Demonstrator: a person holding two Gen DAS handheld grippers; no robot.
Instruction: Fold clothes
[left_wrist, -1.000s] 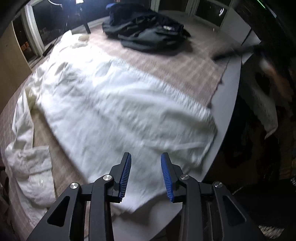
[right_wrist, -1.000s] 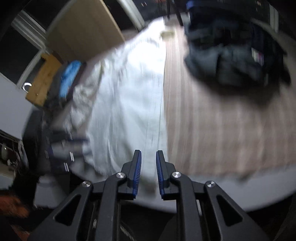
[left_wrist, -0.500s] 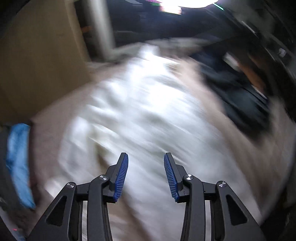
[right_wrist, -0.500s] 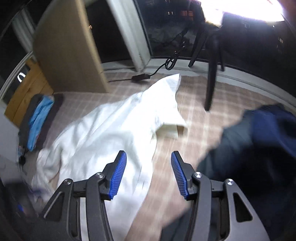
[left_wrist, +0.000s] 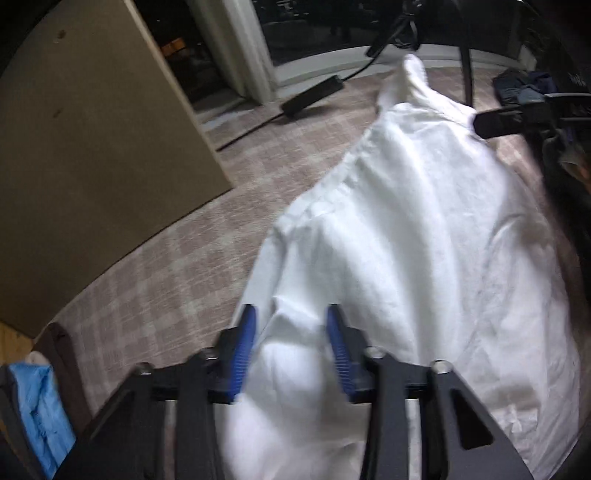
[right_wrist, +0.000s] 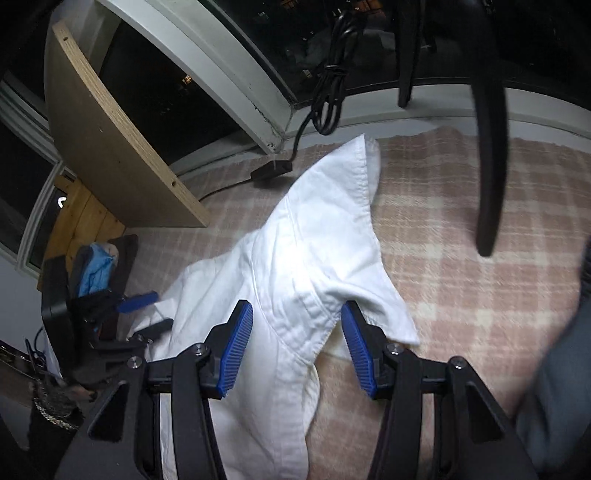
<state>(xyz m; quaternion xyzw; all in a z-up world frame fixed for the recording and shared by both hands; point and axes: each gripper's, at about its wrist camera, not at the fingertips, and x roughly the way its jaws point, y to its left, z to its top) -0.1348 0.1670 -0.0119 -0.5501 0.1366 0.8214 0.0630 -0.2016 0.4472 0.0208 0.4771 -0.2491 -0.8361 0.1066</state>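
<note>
The white shirt (right_wrist: 295, 258) lies spread on the checked table cloth (right_wrist: 461, 240), its collar end toward the window-side edge. The left hand-held gripper (left_wrist: 291, 343) is closing over a raised fold near the shoulder; blur hides whether the pads already pinch. The right hand-held gripper (right_wrist: 297, 345) stands released, straddling the collar. A shallow bite could slip and skew the fold. Dark windows (right_wrist: 166, 92) and a plywood panel (left_wrist: 92, 166) stand behind.
</note>
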